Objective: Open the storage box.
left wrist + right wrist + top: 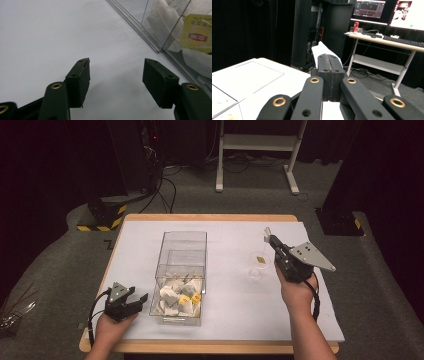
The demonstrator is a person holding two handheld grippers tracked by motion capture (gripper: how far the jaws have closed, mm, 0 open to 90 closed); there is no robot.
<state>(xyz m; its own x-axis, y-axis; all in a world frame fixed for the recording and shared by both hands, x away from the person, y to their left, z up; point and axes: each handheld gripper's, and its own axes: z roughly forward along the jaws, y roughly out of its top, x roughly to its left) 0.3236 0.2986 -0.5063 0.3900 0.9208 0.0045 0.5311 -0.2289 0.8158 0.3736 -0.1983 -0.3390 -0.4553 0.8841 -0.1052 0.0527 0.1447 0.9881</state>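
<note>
White-covered table (230,315), seen from the high view. A clear plastic box (181,251) stands left of centre, long axis running away from the person; its near compartment is packed with tea bags (177,297), several showing yellow tags, and its far compartment looks bare. The left gripper (131,301) rests low at the near left edge of the table, just beside the box's near corner but apart from it; the left gripper view shows its two black pads spread with only white tabletop between them, and the box wall (160,47) with a yellow-tagged tea bag (198,35) behind it off to the upper right. The right gripper (270,239) is held up over the right part of the table, tips pointing away from the person, grey plate on top. In the right gripper view its pads are pressed flat together on a tea bag (322,51), whose white paper edge sticks out above the tips; the same white bit shows at the tips in the high view. From there a thin string runs down to a small yellow tag (261,259), which hangs over a clear cup (258,265) standing on the table just left of the right hand. Whether the tag touches the cup cannot be told.
</note>
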